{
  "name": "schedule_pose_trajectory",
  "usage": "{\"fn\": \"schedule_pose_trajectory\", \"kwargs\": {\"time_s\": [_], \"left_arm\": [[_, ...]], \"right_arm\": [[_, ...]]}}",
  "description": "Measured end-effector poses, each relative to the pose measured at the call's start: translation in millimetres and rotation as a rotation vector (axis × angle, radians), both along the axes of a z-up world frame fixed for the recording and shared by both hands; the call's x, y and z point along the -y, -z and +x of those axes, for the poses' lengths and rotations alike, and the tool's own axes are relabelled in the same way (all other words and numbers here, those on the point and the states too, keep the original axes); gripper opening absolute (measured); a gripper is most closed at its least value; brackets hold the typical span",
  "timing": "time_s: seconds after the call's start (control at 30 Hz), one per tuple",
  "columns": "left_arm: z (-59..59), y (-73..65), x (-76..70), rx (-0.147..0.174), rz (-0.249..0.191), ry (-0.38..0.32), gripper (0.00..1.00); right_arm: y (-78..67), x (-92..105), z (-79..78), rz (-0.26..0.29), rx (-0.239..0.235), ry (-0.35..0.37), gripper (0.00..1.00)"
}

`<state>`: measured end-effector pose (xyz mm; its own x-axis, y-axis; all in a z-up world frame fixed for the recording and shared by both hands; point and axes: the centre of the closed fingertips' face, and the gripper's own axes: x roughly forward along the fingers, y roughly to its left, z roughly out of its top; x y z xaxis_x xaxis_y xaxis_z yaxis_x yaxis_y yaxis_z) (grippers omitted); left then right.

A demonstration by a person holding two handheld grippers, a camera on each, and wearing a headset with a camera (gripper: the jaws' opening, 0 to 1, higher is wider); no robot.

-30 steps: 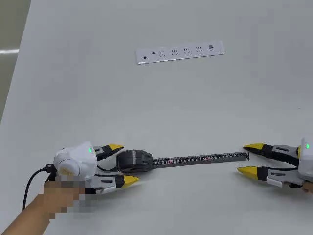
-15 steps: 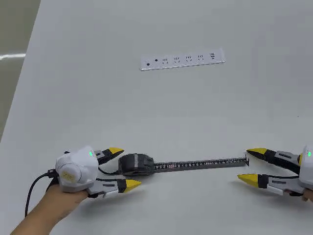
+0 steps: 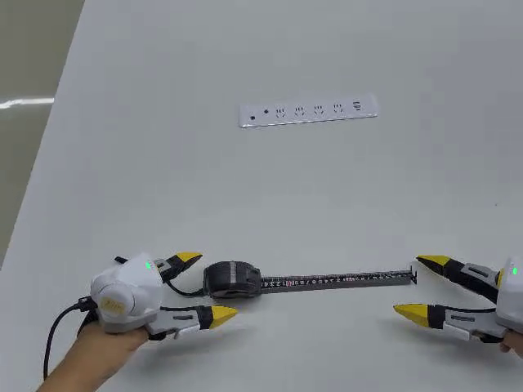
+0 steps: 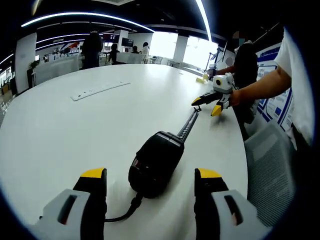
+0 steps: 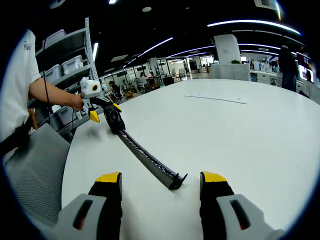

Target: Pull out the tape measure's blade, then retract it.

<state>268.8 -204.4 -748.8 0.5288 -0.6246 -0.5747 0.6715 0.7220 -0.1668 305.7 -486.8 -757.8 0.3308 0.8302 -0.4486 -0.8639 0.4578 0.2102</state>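
White tabletop (image 3: 163,163), matte, carries everything. Near edge, head view: both claws low in frame, pointing toward each other, tape measure (image 3: 231,278) stretched out betw. them.

Left claw (image 3: 208,284): held in a hand (image 3: 98,355) at lower left, jaws released and spread wide. Black case (image 4: 156,160) lies flat on the tabletop betw. the two yellow tips (image 4: 93,174). Left gripper view shows a gap on each side, so no contact w/ either jaw. Thin black cord (image 4: 125,212) runs from rear of case back toward the claw body.

Blade (image 3: 335,282): pulled out, dark w/ pale graduations, lying flat along the tabletop, approx. straight from case mouth toward the right. End hook (image 3: 411,276) rests on the surface.

Right claw (image 3: 417,285): lower right, jaws likewise released and spread. Hook sits just ahead of the gap betw. its yellow tips, nearest the upper tip in head view. Right gripper view shows it apart from both jaws. Nothing grasped.

Farther back: white power strip (image 3: 309,110), flat on the tabletop, well apart from tape and claws, roughly parallel to blade. Row of sockets, detail too small to read.

Beyond the tabletop (gripper views): open-plan room, ceiling light strips, shelving (image 5: 65,60) w/ bins, people (image 4: 92,47) standing in the distance.
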Motion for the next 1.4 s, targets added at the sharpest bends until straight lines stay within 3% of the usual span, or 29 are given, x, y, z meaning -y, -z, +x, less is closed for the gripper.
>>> {"fn": "schedule_pose_trajectory", "kwargs": {"time_s": [0.33, 0.73, 1.1, 1.4], "left_arm": [[-3.4, -9.5, -10.4, 0.018, -0.007, -0.093, 0.73], [-14.4, -19.1, -10.5, 0.033, -0.016, -0.136, 0.75], [-21.3, -26.5, -13.2, 0.041, -0.037, -0.175, 0.75], [-34.8, -33.8, -11.2, 0.050, -0.054, -0.195, 0.75]], "right_arm": [[-5.0, -2.8, -5.5, -0.015, -0.003, 0.045, 0.66], [-9.8, -5.1, -10.1, -0.033, 0.012, 0.099, 0.67], [-22.8, -0.8, -11.3, -0.032, 0.048, 0.132, 0.68], [-28.2, 6.0, -21.7, -0.046, 0.069, 0.167, 0.69]]}}
